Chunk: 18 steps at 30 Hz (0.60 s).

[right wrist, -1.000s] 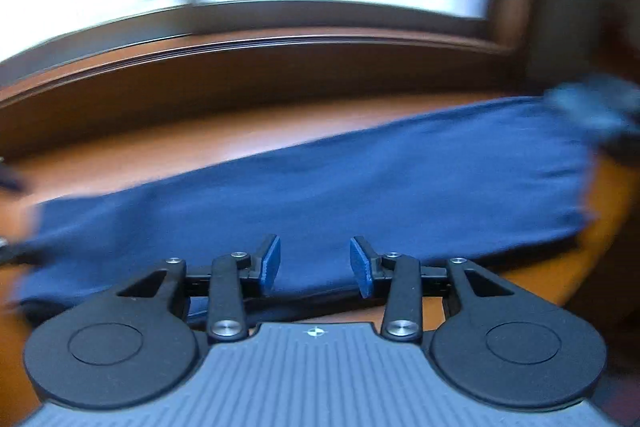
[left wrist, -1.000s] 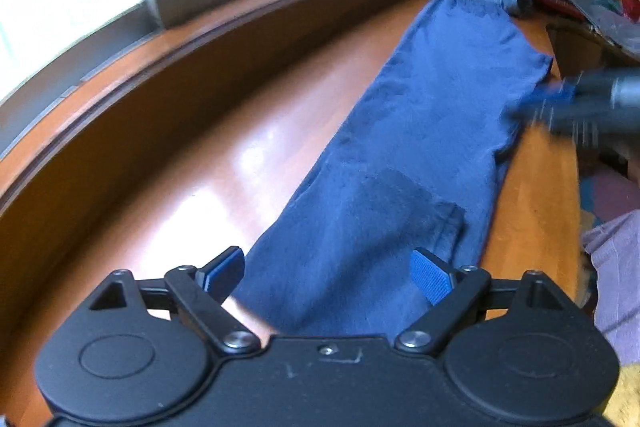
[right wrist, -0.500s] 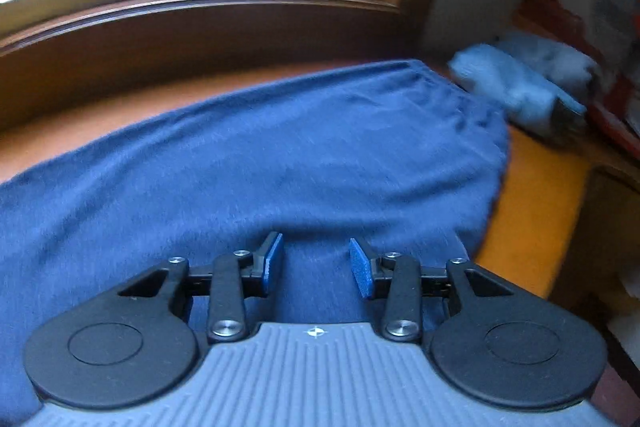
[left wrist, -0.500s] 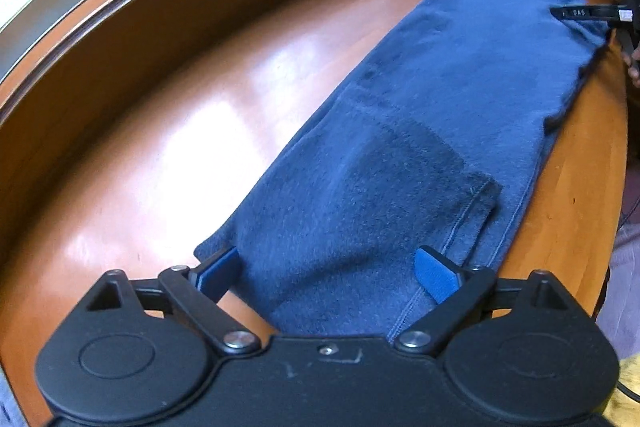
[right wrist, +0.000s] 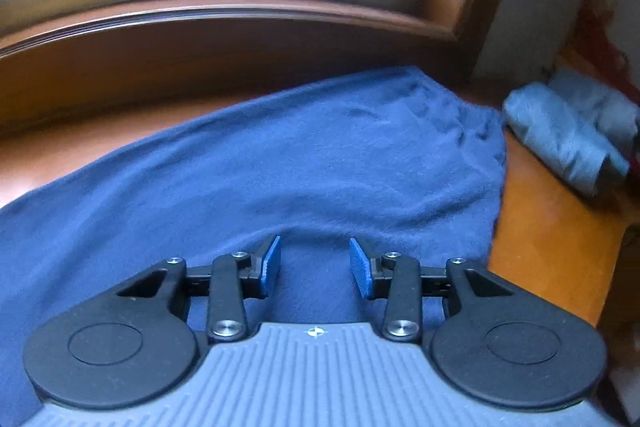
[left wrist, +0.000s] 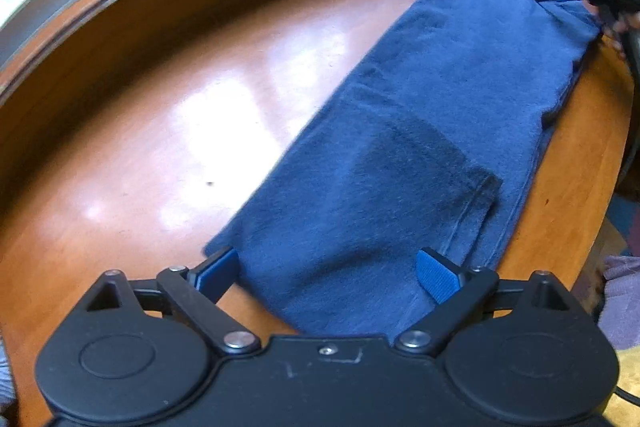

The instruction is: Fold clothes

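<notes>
Now | left gripper point(left wrist: 327, 269) jaws wide, just been opening, straddling near end of blue garment point(left wrist: 420, 131) | right gripper point(right wrist: 314, 263) jaws apart over far end | wooden table point(left wrist: 160, 131)

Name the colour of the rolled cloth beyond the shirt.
Grey-blue rolled cloth; clearest in the right wrist view.

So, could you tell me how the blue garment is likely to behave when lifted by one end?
The blue garment looks soft, lying flat and creased, so it will probably droop. Its folded layers may slip apart. On the glossy wood it may slide.

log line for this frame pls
left gripper: open, over near end of blue garment | right gripper: open over far end | grasp: none
</notes>
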### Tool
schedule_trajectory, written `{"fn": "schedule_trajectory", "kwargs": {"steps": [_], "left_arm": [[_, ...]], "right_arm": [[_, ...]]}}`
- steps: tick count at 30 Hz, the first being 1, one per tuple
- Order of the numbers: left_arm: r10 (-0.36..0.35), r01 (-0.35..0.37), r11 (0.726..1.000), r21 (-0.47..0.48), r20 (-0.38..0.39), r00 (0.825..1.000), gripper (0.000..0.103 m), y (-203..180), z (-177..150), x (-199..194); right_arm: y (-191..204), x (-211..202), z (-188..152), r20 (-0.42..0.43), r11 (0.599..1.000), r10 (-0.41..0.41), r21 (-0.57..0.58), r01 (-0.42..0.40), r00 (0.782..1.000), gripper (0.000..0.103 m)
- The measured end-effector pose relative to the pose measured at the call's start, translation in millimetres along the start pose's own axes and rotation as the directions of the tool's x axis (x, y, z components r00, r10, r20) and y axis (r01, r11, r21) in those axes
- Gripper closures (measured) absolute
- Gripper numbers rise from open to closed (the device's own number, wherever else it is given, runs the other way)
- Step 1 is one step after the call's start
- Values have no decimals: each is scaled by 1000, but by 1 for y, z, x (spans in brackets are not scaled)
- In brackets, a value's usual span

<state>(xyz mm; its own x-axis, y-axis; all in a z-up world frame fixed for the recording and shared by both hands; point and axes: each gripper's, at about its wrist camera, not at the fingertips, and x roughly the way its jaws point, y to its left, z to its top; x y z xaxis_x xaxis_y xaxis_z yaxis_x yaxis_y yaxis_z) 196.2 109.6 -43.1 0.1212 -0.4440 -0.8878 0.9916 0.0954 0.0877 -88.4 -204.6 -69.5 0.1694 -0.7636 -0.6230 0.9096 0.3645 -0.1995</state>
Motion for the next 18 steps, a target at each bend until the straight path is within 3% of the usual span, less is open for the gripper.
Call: {"fn": "schedule_trajectory", "kwargs": {"steps": [3,5,9,12,18], "left_arm": [[32,-33,999,30,30,999,8,11,-9,-12],[16,-18,999,37,46,999,8,24,-14,-18],[-20,16,998,56,72,997,8,48,-22,-24],[-28,22,997,73,93,995,8,61,-26,-21],[-133,120,988,94,139,981,8,76,-24,-16]], "right_arm": [[10,-41,-14,50,993,2,-116,4,999,61],[13,-69,-24,51,992,15,-126,-9,999,61],[27,-136,-57,74,996,67,-70,-62,995,35],[58,-174,-80,82,992,116,-67,-111,990,35],[131,-224,-114,82,983,182,-53,-178,980,34]]}}
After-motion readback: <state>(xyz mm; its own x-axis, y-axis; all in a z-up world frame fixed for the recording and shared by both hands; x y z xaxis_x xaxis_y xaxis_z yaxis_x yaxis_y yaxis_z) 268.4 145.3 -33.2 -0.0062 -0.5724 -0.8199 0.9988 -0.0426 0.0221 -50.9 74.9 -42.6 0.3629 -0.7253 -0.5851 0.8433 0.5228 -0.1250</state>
